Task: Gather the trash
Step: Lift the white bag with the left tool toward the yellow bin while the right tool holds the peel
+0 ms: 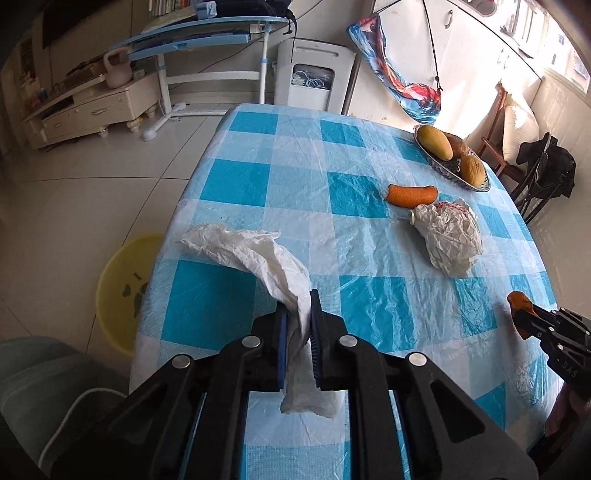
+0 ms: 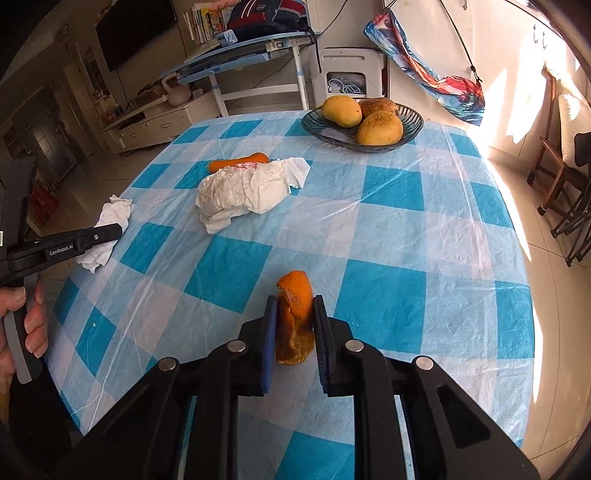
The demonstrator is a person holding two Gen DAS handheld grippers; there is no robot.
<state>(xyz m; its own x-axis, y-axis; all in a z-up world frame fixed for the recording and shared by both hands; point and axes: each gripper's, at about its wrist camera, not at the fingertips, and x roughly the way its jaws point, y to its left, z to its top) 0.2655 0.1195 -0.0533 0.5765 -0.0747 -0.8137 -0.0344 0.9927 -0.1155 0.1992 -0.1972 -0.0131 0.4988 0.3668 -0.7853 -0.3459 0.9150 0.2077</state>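
My left gripper (image 1: 299, 306) is shut on a crumpled white tissue (image 1: 258, 254), which drapes from the jaws onto the blue-checked table (image 1: 240, 184). My right gripper (image 2: 295, 306) is shut on a piece of orange peel (image 2: 293, 295), held just above the cloth. In the right wrist view the left gripper (image 2: 114, 230) shows at the left edge with the tissue (image 2: 110, 218) in it. The left wrist view has the right gripper (image 1: 524, 314) and its peel (image 1: 517, 297) at the right edge. A larger wad of white paper (image 1: 450, 236) lies mid-table beside a carrot (image 1: 412, 194).
A dark bowl (image 2: 413, 125) holding three mangoes stands at the table's far side. A yellow basin (image 1: 122, 288) sits on the floor to the left of the table. A wooden chair (image 2: 554, 166) stands to the right, a blue desk (image 1: 207, 33) beyond.
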